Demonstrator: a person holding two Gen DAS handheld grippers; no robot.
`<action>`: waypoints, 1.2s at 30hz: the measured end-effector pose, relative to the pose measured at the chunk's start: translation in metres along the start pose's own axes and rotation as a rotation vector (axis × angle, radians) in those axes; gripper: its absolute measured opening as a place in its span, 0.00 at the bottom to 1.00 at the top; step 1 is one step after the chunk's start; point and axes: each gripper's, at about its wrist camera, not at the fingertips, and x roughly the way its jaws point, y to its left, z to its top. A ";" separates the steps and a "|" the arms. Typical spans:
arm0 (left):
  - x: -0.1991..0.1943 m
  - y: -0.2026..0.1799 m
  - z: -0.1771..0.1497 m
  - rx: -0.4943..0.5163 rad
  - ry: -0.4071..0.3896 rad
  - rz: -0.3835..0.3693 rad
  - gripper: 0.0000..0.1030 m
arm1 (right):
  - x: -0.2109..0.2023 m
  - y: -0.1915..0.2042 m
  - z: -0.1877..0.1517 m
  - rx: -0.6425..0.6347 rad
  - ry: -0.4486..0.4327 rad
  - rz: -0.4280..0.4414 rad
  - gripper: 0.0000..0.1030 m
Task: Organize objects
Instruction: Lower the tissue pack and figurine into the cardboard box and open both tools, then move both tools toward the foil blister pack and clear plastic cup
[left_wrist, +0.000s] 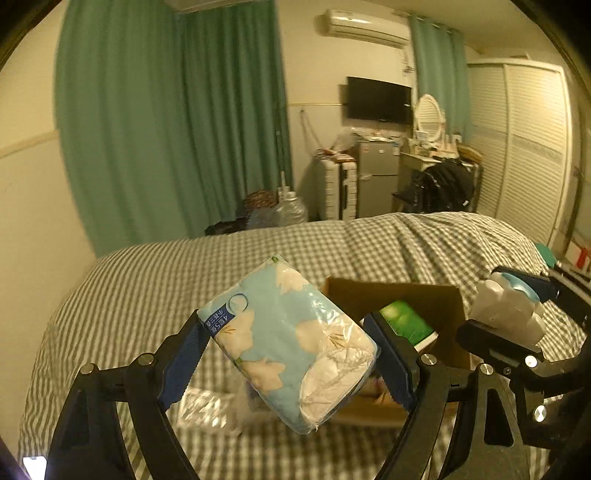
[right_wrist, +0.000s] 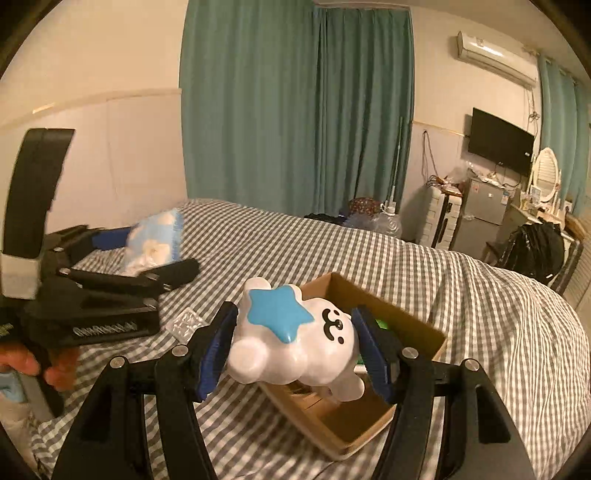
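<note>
My left gripper (left_wrist: 288, 354) is shut on a light blue tissue pack (left_wrist: 291, 347) with white leaf prints, held tilted above the checked bed. It also shows in the right wrist view (right_wrist: 155, 240) at the left. My right gripper (right_wrist: 295, 343) is shut on a white bear figure (right_wrist: 291, 336) with a blue star, held just above an open cardboard box (right_wrist: 369, 424). The box (left_wrist: 424, 295) lies on the bed and holds a green pack (left_wrist: 406, 321). The figure shows at the right of the left wrist view (left_wrist: 509, 310).
A clear plastic wrapper (right_wrist: 186, 323) lies on the grey checked bedspread (right_wrist: 480, 314) left of the box. Green curtains (right_wrist: 295, 110), a suitcase, a small fridge (left_wrist: 376, 177) and a chair with dark clothes stand beyond the bed.
</note>
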 end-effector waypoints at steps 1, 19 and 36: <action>0.008 -0.007 0.003 0.017 -0.001 -0.004 0.84 | 0.000 -0.006 0.002 -0.008 0.003 -0.009 0.62; 0.113 -0.054 -0.018 0.085 0.151 -0.036 0.97 | 0.064 -0.081 -0.028 0.097 0.096 -0.049 0.64; -0.043 0.079 -0.022 -0.070 -0.016 0.155 1.00 | -0.039 -0.012 0.027 0.027 -0.068 -0.036 0.88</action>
